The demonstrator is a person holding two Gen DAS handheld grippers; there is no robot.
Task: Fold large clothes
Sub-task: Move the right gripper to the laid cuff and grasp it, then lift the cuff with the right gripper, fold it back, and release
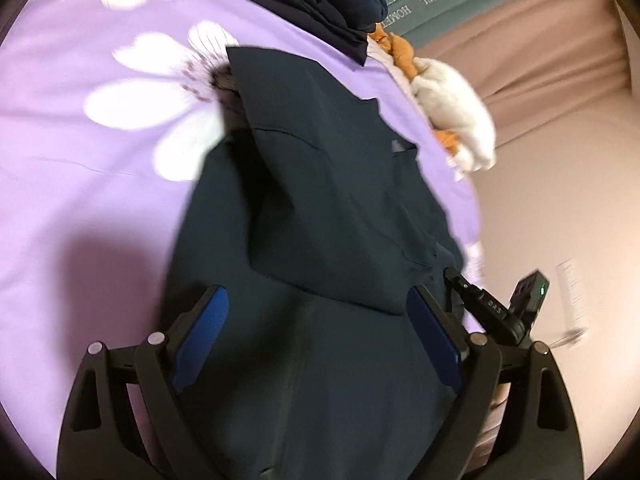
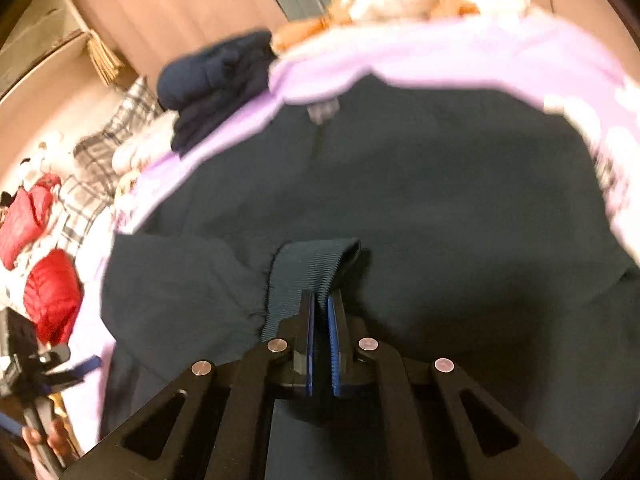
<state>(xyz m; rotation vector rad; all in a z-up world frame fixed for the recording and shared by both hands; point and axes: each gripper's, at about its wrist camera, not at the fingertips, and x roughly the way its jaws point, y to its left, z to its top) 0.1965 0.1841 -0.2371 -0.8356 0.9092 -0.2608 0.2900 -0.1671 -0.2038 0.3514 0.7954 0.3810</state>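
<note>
Navy soft, limp fabric jacket point(image 2: 400, 184): right gripper point(image 2: 319, 312) clamps its ribbed cuff point(image 2: 308, 268), a firm hold; left gripper point(image 1: 320, 312) gapes empty.

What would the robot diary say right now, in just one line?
step: folding dark jacket on purple sheet | right gripper: shut on ribbed cuff | left gripper: open above jacket

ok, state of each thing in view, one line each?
dark jacket: spread on the bed, one flap folded over
ribbed cuff: pinched in right gripper
right gripper: shut on ribbed cuff
left gripper: open above jacket, holding nothing
navy garment: folded
</note>
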